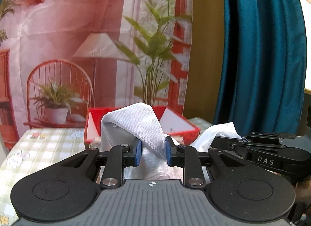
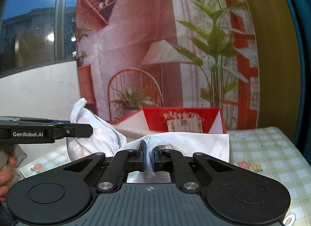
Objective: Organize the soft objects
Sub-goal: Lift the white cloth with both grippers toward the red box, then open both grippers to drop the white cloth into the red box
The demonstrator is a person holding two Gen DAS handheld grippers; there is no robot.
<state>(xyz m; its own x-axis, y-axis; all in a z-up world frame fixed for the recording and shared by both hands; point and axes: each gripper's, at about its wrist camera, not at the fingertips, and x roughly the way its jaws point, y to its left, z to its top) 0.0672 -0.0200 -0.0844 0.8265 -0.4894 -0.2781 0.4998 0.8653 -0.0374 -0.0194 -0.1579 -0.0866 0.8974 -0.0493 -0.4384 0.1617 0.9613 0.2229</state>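
A white mesh cloth point(image 1: 136, 121) hangs between both grippers above the table. My left gripper point(image 1: 153, 153) is shut on a bunched fold of it, which arches up over the blue pads. In the right wrist view the same cloth point(image 2: 194, 142) spreads out ahead, and my right gripper point(image 2: 149, 156) is shut on a thin gathered edge. The right gripper point(image 1: 215, 141) also enters the left wrist view from the right, gripping the cloth's other end. The left gripper point(image 2: 90, 127) comes in from the left in the right wrist view, with a rounded bulge of cloth around its tip.
An open red box point(image 1: 175, 126) point(image 2: 182, 121) with white inner walls stands just behind the cloth. The table point(image 1: 48, 144) point(image 2: 262, 148) wears a green checked cover. A printed backdrop and a teal curtain point(image 1: 262, 51) close off the far side. A person's hand point(image 2: 3, 177) shows at the left edge.
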